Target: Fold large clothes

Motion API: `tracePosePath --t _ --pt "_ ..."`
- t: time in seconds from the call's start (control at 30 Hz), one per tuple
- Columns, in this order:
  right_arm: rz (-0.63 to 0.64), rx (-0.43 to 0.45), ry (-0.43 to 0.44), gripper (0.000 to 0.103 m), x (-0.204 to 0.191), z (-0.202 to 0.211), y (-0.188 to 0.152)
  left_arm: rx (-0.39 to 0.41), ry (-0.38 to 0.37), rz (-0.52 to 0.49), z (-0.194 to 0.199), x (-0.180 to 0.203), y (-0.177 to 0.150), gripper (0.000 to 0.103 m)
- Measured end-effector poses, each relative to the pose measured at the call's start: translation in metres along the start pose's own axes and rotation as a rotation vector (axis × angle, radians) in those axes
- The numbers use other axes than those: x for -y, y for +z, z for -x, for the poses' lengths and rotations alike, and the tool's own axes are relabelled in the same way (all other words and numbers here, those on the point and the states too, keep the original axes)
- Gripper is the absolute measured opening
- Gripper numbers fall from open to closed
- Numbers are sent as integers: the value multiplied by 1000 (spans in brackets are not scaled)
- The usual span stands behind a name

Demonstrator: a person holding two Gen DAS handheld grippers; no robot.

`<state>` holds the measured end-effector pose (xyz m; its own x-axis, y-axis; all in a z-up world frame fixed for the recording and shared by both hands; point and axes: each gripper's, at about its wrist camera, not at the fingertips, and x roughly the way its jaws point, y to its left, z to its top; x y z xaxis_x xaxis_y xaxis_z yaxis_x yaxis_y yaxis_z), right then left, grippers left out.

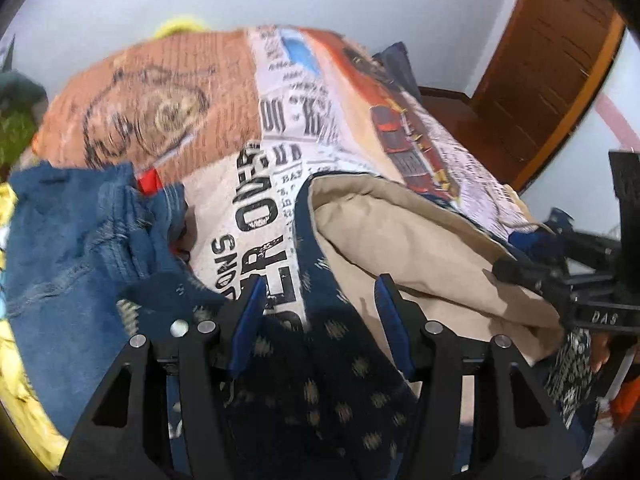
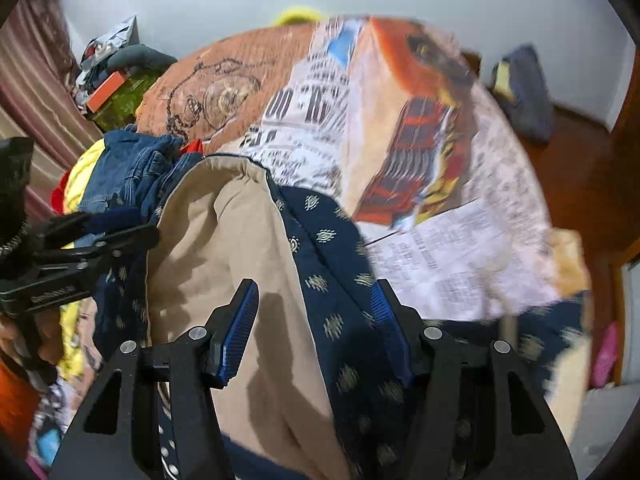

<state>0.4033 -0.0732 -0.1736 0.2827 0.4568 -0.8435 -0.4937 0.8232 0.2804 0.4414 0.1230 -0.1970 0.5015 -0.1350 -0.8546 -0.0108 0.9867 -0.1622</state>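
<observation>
A large navy garment with a pale dotted pattern (image 1: 320,360) and a beige lining (image 1: 408,248) lies on a bed covered by a printed newspaper-and-train bedspread (image 1: 304,120). My left gripper (image 1: 320,300) is open, its blue pads either side of the navy cloth. My right gripper (image 2: 316,300) is open over the same garment, with the beige lining (image 2: 240,248) and navy cloth (image 2: 332,256) between its fingers. Each gripper shows at the edge of the other's view: the right (image 1: 520,276), the left (image 2: 132,236).
Blue denim clothes (image 1: 72,248) and a yellow cloth (image 1: 16,360) lie piled to the left. A wooden door (image 1: 544,80) and floor are to the right. Clutter and a curtain (image 2: 32,92) stand at the far left of the bed.
</observation>
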Motion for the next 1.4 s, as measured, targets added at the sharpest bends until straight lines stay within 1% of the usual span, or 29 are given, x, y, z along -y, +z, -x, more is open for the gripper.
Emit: tracePosePath --t 0.07,0.1,0.13,0.17,0.2,0.23,0.27,0.3,0.33,0.4,0.43,0.47,0.57,0.63,0.73,0.8,0.87,0.97,1.17,1.27,1.4 --pt "-19 -17 14 55 4 -11 2 -20 -9 24 -14 -6 3 55" --pt "-24 -23 14 55 6 -17 3 -24 -11 32 -18 -8 4 51" --pt "-26 -18 12 51 7 -21 4 -25 -15 33 -22 -9 4 48" --pt "-25 -9 6 46 8 -23 4 -25 -16 30 -24 -9 5 40" --pt "-24 -4 0 32 10 -24 5 -23 -13 21 -27 -8 5 30" --pt "-27 -3 0 24 12 -25 5 -20 -5 6 -28 -6 6 23" --pt "-32 -2 10 22 14 -25 6 -20 -1 -2 -29 -4 8 10" --pt "-42 8 23 17 15 -22 6 -19 1 -13 -28 -1 9 9" --pt "-50 18 33 14 17 -18 5 -8 -5 -18 -24 1 10 8" --pt "-58 22 70 11 17 -8 5 35 -36 -29 -7 8 10 7" --pt "-60 36 98 11 17 1 4 66 -58 -44 7 14 10 7" --pt "-45 56 103 10 14 15 2 88 -70 -59 18 19 9 7" --pt "34 103 61 10 0 46 -5 141 -97 -122 53 42 5 7" --pt "63 122 59 10 -7 67 -13 171 -101 -174 76 59 0 7" --pt "80 154 59 10 -13 97 -30 193 -124 -225 104 77 -16 7" --pt "81 164 59 10 -15 113 -44 195 -130 -242 115 85 -27 7" --pt "73 160 63 10 -15 126 -61 191 -136 -257 123 91 -41 7" --pt "67 144 54 10 -13 133 -84 160 -159 -266 127 94 -62 7" --pt "23 94 62 10 -5 129 -128 77 -190 -279 124 101 -114 7" --pt "-2 53 65 10 -2 122 -146 35 -187 -301 117 109 -138 7" --pt "-46 30 60 10 5 118 -166 -10 -180 -316 107 116 -166 8"
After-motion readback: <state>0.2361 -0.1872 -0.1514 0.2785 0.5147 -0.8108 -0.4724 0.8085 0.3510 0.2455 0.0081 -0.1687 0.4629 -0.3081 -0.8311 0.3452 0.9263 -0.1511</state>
